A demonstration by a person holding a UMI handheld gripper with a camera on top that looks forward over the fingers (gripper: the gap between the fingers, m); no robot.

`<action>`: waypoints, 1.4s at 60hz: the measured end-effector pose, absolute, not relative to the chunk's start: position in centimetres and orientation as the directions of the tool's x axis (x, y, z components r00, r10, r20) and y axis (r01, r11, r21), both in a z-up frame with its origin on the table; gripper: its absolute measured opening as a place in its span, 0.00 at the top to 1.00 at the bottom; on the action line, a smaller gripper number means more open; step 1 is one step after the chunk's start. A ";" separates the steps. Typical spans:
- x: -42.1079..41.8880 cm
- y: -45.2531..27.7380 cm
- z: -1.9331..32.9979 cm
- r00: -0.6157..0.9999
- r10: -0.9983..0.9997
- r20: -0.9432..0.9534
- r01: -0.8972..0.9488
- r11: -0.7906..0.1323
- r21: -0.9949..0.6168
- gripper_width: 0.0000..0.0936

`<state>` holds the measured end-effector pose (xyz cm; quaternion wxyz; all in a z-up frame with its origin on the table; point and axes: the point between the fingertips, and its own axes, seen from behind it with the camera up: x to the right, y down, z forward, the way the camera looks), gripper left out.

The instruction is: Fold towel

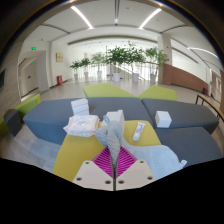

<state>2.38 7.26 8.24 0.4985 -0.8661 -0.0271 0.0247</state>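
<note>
Gripper (pixel 113 160) clenched on pale blue-white cloth towel (pixel 112 137), lifted bunched above yellow surface. Soft, limp, light; re-grip at a corner.

i'm in a big office lobby: long ceiling lights (pixel 82 17), potted trees (pixel 128 55) in the hall, grey and yellow surfaces (pixel 60 115).

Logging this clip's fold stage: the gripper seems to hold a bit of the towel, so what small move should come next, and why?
Probably carry the pinched edge forward over the rest. The gripper looks shut on the towel, whose cloth bunches up between the pink pads, while more of it lies spread on the yellow table at either side. A crumpled white cloth lies just beyond, so keep the move short.
</note>
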 end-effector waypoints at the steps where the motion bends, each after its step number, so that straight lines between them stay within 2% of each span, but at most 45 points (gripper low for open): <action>1: 3.2 7.2 8.6 0.998 0.061 -0.027 0.007 -0.495 -0.869 0.99; 6: 8.7 6.9 10.5 0.999 0.004 -0.040 -0.033 -0.478 -0.878 0.99; 9: 12.6 6.8 10.3 0.999 -0.046 -0.022 -0.042 -0.485 -0.874 0.98; 14: 18.7 5.8 6.8 0.992 -0.126 -0.007 -0.076 -0.552 -0.830 0.97; 21: 22.1 4.8 0.6 0.972 -0.215 -0.098 -0.216 -0.637 -0.740 0.96; 30: 22.5 5.3 0.2 0.975 -0.191 -0.112 -0.209 -0.623 -0.754 0.95; 33: 22.5 4.9 0.6 0.974 -0.193 -0.123 -0.219 -0.634 -0.741 0.83; 34: 22.5 4.8 0.7 0.973 -0.193 -0.127 -0.223 -0.638 -0.738 0.68; 35: 22.7 4.7 0.8 0.972 -0.198 -0.125 -0.225 -0.640 -0.735 0.60; 39: 25.0 3.6 1.6 0.968 -0.244 -0.059 -0.208 -0.647 -0.733 0.06; 42: 26.5 3.2 2.2 0.968 -0.252 -0.016 -0.181 -0.651 -0.737 0.11; 51: 27.6 0.1 4.5 0.964 -0.266 -0.002 -0.185 -0.663 -0.726 0.11; 54: 27.1 -1.4 6.3 0.967 -0.255 -0.002 -0.174 -0.656 -0.734 0.11; 67: 19.5 -8.1 14.4 0.990 -0.139 -0.007 -0.088 -0.581 -0.809 0.11; 84: 11.6 -13.7 21.4 0.997 -0.006 0.075 0.063 -0.480 -0.875 0.10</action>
